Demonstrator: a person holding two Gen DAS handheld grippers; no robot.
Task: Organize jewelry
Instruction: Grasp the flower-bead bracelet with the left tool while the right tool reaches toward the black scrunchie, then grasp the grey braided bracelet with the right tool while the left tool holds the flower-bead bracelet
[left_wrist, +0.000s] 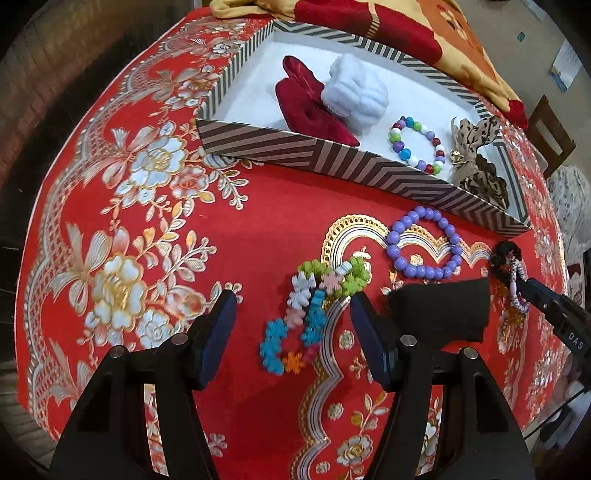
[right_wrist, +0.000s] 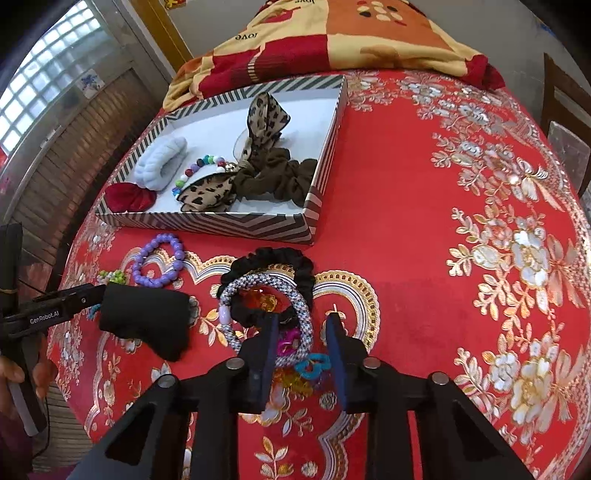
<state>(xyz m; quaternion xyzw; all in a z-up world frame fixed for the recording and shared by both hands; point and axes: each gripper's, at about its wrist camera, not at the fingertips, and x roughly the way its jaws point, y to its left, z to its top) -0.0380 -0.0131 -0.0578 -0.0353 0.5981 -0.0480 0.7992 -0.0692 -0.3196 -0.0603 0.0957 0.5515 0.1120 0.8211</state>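
Flower-bead bracelet (left_wrist: 314, 314) lies on the red embroidered tablecloth (left_wrist: 258, 206) between the spread, empty jaws of our left gripper (left_wrist: 293, 328) in the left wrist view, with the purple bead bracelet (left_wrist: 424, 245) just beyond and the striped box (left_wrist: 332, 151) further back; we judge it best to lower straight down, close on one side of the loop and lift clear of the box wall. A black fabric piece (left_wrist: 441, 314) sits beside it, its nature unclear. From the right wrist view, our right gripper (right_wrist: 301, 332) has its jaws apart, holding nothing, straddling the near arc of the silver woven band (right_wrist: 266, 317) that overlaps the black scrunchie (right_wrist: 273, 266); we should pinch the band alone. Small colourful links (right_wrist: 310, 367) beneath the fingers are partly hidden, so we cannot say what they are.
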